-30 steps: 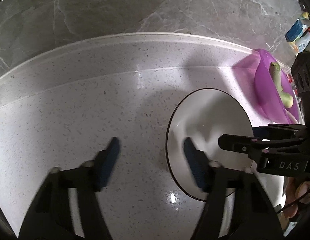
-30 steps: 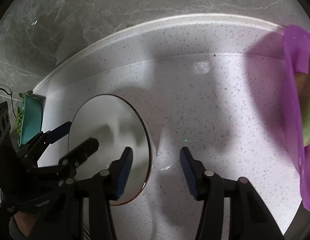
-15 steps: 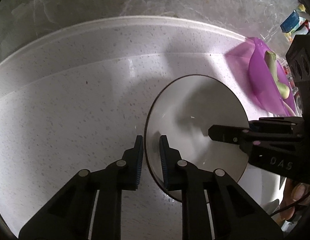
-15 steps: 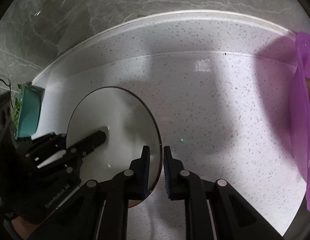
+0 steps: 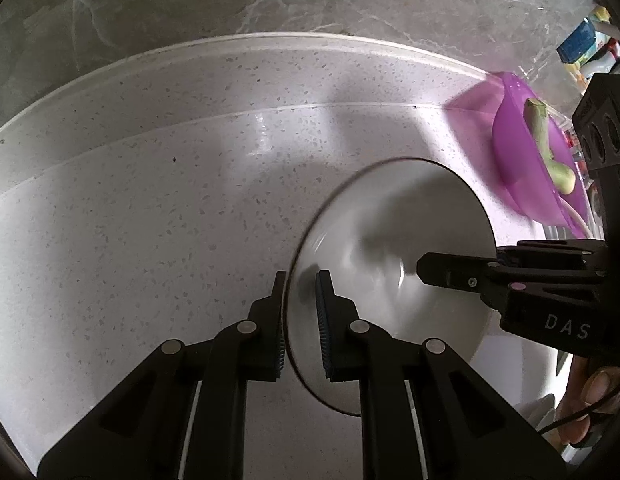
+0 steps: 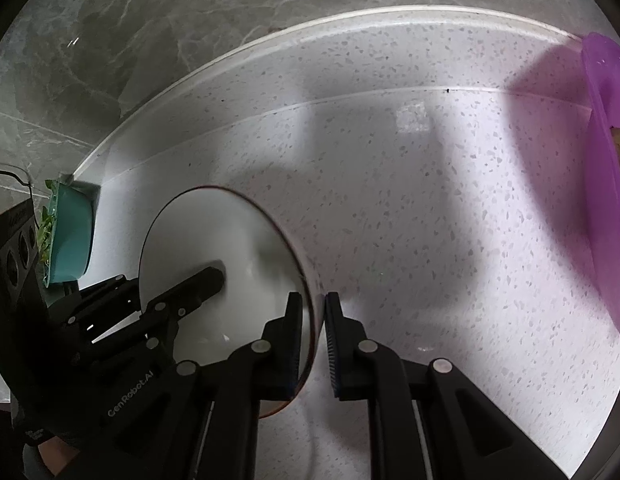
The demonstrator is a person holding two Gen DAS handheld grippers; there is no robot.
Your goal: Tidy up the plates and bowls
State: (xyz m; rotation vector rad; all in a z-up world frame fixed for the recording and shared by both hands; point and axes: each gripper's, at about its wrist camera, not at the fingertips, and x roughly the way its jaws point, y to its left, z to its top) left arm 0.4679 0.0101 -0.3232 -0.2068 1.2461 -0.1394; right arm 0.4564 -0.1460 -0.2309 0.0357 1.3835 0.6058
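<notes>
A white bowl with a dark rim (image 5: pixel 394 248) is held tilted above the speckled counter; it shows in the right wrist view (image 6: pixel 214 248) too. My left gripper (image 5: pixel 301 308) is shut on the bowl's left rim, one finger outside, one inside. My right gripper (image 6: pixel 312 332) is shut on the opposite rim the same way. Each gripper shows in the other's view, the right one (image 5: pixel 510 280) and the left one (image 6: pixel 158 312) reaching into the bowl.
A purple bowl (image 5: pixel 522 168) holding green vegetables sits at the right by the back ledge, also in the right wrist view (image 6: pixel 606 168). A teal container (image 6: pixel 68 236) with greens stands at the far left. A grey marble wall runs behind the counter.
Both grippers went from open to shut on the bowl's opposite rims. The bowl has lifted and tilted off the counter, and is blurred with motion.
</notes>
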